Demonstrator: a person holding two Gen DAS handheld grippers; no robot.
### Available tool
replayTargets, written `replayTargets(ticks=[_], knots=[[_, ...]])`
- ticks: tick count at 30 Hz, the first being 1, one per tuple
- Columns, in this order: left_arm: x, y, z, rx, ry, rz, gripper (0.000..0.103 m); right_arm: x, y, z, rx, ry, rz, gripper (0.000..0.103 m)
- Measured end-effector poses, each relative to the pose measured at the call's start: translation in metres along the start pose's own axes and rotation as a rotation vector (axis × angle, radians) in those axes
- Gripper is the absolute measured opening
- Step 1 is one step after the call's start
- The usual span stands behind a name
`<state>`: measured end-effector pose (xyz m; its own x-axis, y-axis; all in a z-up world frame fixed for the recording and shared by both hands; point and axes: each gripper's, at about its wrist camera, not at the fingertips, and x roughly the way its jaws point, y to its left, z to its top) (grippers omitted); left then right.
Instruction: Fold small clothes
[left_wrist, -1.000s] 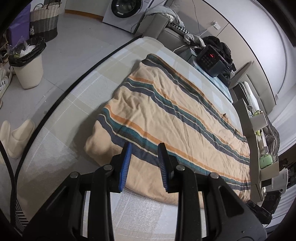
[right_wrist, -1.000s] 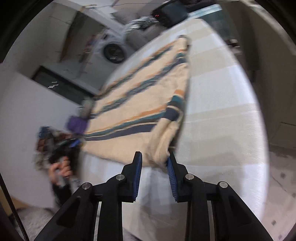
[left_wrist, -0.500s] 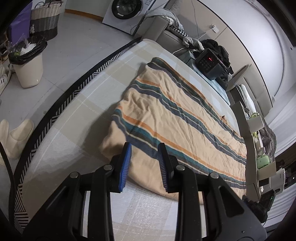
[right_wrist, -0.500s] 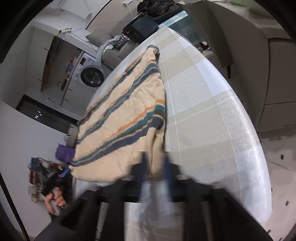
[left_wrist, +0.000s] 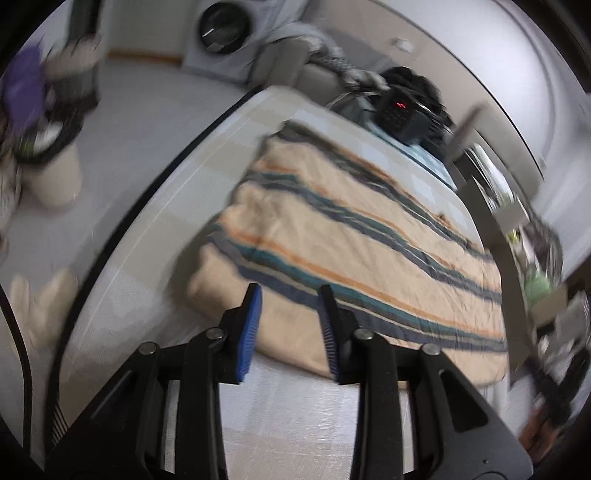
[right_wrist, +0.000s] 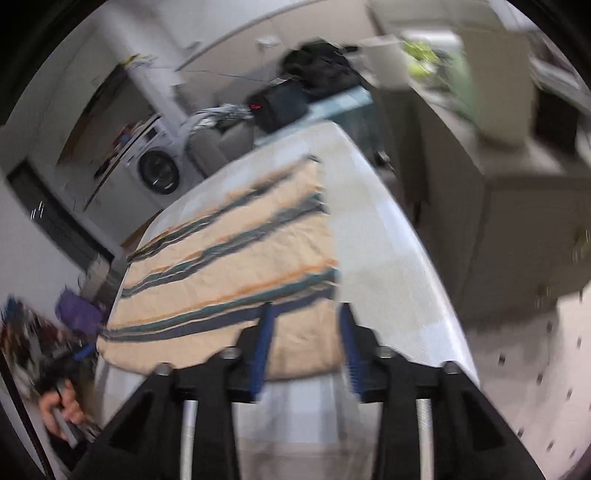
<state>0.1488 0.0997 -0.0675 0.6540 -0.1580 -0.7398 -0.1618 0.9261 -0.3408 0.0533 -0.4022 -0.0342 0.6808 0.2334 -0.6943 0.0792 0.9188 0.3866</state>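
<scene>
A peach cloth with blue, teal and orange stripes (left_wrist: 354, 251) lies flat on the checked table (left_wrist: 295, 424); it also shows in the right wrist view (right_wrist: 236, 266). My left gripper (left_wrist: 290, 321) is open and empty, just above the cloth's near edge. My right gripper (right_wrist: 304, 339) is open and empty, over the cloth's near right corner. Both views are blurred by motion.
A black device with a red display (left_wrist: 400, 114) and dark clothes sit past the table's far end. A washing machine (left_wrist: 221, 37), a bin (left_wrist: 51, 162) and slippers (left_wrist: 40, 306) stand on the floor to the left. Shelves (left_wrist: 535, 295) line the right side.
My right gripper has let go of the cloth's corner and opened; the cloth now lies flat. Both grippers have drawn back and swung, blurring the views. The left stayed open.
</scene>
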Motion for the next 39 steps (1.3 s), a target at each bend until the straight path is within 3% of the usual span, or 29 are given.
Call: replayTargets(ticks=[3, 4, 6, 7, 11, 14, 16, 17, 18, 21, 23, 26, 29, 33, 39], knots=[[0.004, -0.046, -0.01, 0.18, 0.011, -0.012, 0.05, 0.02, 0.042, -0.006, -0.135, 0.023, 0.011, 0.055], [0.006, -0.057, -0.013, 0.216, 0.013, -0.03, 0.051, 0.03, 0.054, -0.007, -0.166, 0.039, 0.009, 0.061], [0.017, -0.086, -0.023, 0.314, 0.021, -0.09, 0.065, 0.052, 0.076, -0.011, -0.217, 0.063, 0.023, 0.07], [0.022, -0.096, -0.026, 0.341, 0.028, -0.095, 0.066, 0.065, 0.088, -0.014, -0.246, 0.071, 0.032, 0.074], [0.053, -0.126, -0.04, 0.441, 0.102, -0.094, 0.067, 0.102, 0.122, -0.027, -0.381, 0.104, -0.008, 0.075], [0.071, -0.123, -0.046, 0.464, 0.168, -0.039, 0.067, 0.122, 0.129, -0.041, -0.441, 0.154, -0.029, 0.076], [0.079, -0.11, -0.048, 0.468, 0.185, 0.019, 0.066, 0.121, 0.123, -0.048, -0.497, 0.128, -0.073, 0.077], [0.078, -0.106, -0.05, 0.488, 0.157, 0.024, 0.07, 0.119, 0.119, -0.05, -0.518, 0.125, -0.102, 0.077], [0.078, -0.099, -0.051, 0.506, 0.154, 0.043, 0.081, 0.115, 0.111, -0.051, -0.52, 0.115, -0.122, 0.078], [0.074, -0.071, -0.051, 0.498, 0.154, 0.041, 0.094, 0.104, 0.083, -0.045, -0.45, 0.088, -0.205, 0.078], [0.07, -0.058, -0.049, 0.496, 0.147, 0.028, 0.094, 0.098, 0.057, -0.04, -0.371, 0.08, -0.241, 0.082], [0.064, -0.041, -0.048, 0.485, 0.146, 0.03, 0.094, 0.087, 0.034, -0.035, -0.276, 0.086, -0.221, 0.081], [0.059, -0.035, -0.045, 0.472, 0.151, 0.019, 0.094, 0.072, 0.04, -0.032, -0.289, 0.054, -0.261, 0.082], [0.049, -0.03, -0.043, 0.416, 0.147, -0.007, 0.094, 0.067, 0.075, -0.028, -0.321, 0.036, -0.17, 0.082], [0.035, -0.02, -0.036, 0.367, 0.132, -0.006, 0.094, 0.104, 0.139, -0.033, -0.42, 0.098, -0.079, 0.082]])
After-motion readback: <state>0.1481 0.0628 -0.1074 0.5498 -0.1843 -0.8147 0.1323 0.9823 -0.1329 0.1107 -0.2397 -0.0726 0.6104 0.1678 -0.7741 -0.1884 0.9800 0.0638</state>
